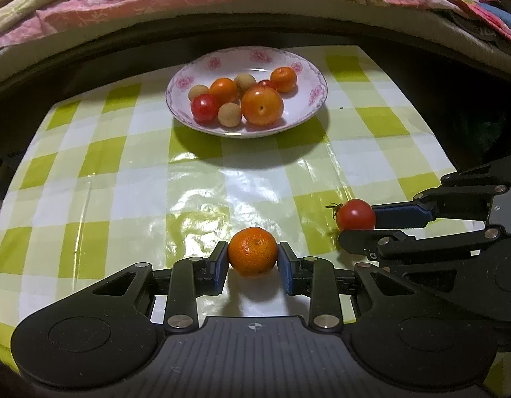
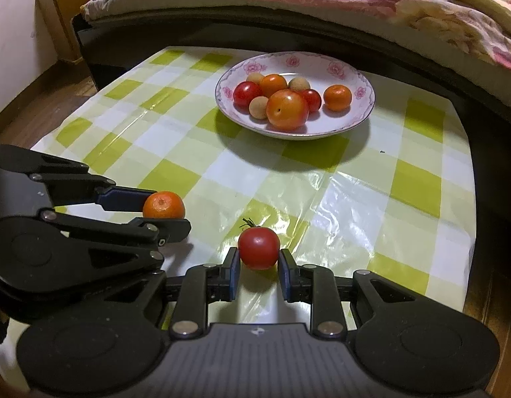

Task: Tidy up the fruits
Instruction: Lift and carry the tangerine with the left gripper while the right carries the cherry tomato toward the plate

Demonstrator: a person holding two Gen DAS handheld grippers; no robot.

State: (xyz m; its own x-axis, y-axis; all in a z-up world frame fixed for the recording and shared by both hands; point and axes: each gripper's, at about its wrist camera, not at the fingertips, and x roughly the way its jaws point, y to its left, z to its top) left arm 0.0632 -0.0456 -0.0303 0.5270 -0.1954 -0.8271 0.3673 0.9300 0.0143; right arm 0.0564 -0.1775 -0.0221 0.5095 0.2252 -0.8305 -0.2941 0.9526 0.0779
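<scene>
Orange mandarin [image 1: 253, 256] in left claw [image 1: 253, 262]; one tomato [image 2: 258, 248] between right claw [image 2: 258, 273].

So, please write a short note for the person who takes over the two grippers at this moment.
Left gripper: pads on both sides of the small orange, at table level.
Right gripper: pads beside the red tomato; small gaps show, grip not confirmed.
Plate at the far side of the checked tablecloth already holds eight fruits.
Left to do: lift both fruits and put them in the plate.
</scene>
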